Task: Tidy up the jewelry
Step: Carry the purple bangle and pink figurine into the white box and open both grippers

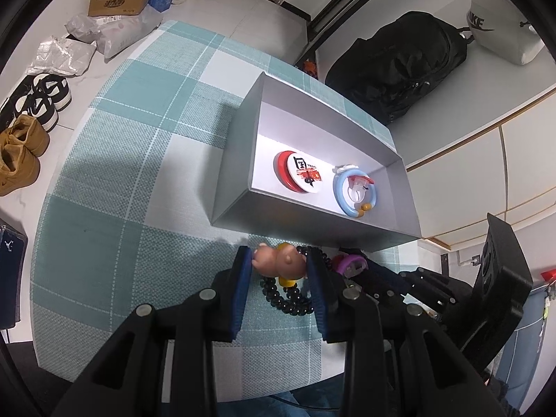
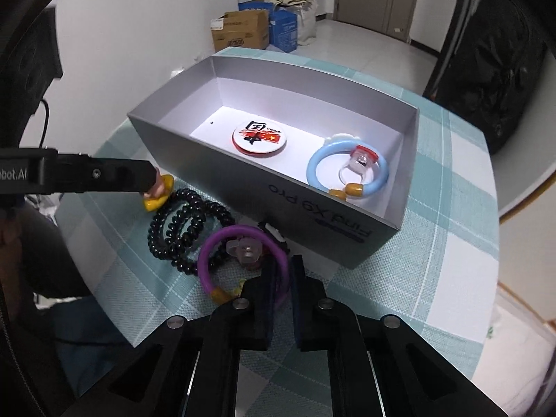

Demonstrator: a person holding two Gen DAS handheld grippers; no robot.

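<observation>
Jewelry lies partly inside and partly in front of the grey box (image 2: 347, 229), which I take as my landmark on the checked tablecloth (image 1: 139, 180). Furthest left of the box's front wall, my left gripper (image 1: 279, 260) pinches a small pink pig figure (image 1: 278, 260) with a yellow base between its blue pads. Under and just right of it, still in front of the box, I see the black bead bracelet (image 2: 180, 222) coiled on the cloth, touching the pig's yellow base. Next right, close to the box's front wall, the purple bangle (image 2: 215, 243) overlaps the beads; my right gripper (image 2: 282, 278) is pressed together on its rim. Inside the box, a round red-and-white badge (image 2: 259, 135) lies left of a light blue bangle (image 2: 319, 166) with a clear ring resting on it.
</observation>
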